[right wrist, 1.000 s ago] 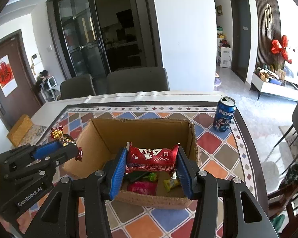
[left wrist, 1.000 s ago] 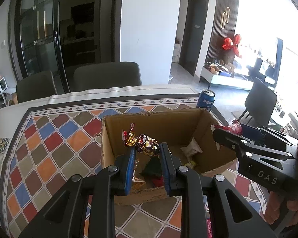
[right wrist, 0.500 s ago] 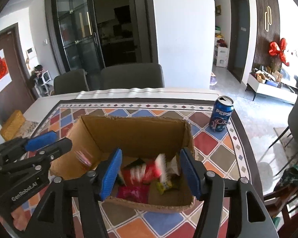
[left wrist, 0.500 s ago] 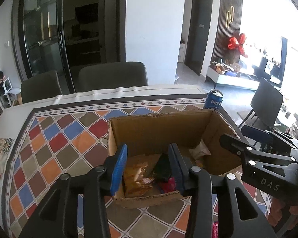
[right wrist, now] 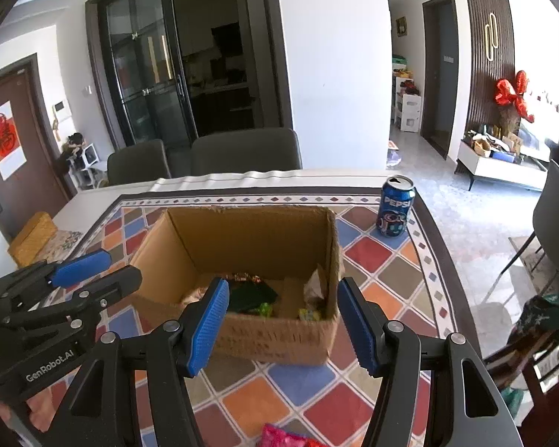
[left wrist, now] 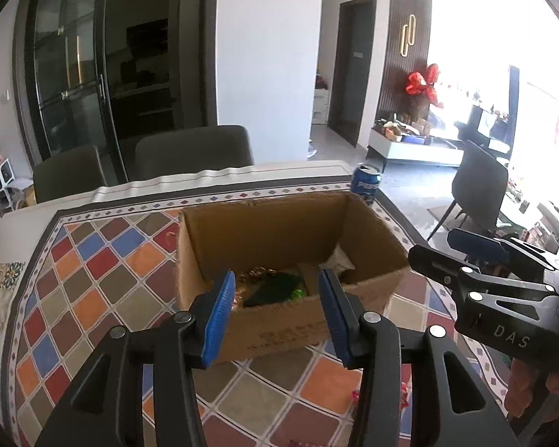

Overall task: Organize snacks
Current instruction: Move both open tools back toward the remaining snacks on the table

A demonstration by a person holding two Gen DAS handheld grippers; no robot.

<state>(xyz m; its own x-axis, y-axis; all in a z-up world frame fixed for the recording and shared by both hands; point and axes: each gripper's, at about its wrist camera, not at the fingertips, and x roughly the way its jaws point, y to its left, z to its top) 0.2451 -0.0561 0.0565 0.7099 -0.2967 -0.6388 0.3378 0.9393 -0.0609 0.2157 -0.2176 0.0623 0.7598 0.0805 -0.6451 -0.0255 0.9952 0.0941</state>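
Over the cardboard box [left wrist: 294,246], left claw [left wrist: 275,313] opening, right claw [right wrist: 283,324] spread, both empty. Drop step looks done. Next: fetch the pink packet [right wrist: 279,437] at 6 o'clock on the worktop [right wrist: 372,257].

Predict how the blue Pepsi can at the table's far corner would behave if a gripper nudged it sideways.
The Pepsi can stands upright, tall and narrow, so it would probably tip rather than slide. Its tab looks opened, so it may spill. On its side, the round body would likely roll toward the table edge nearby.

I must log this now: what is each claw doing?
Left claw: opening, nothing between the pads.
Right claw: open, holding nothing.
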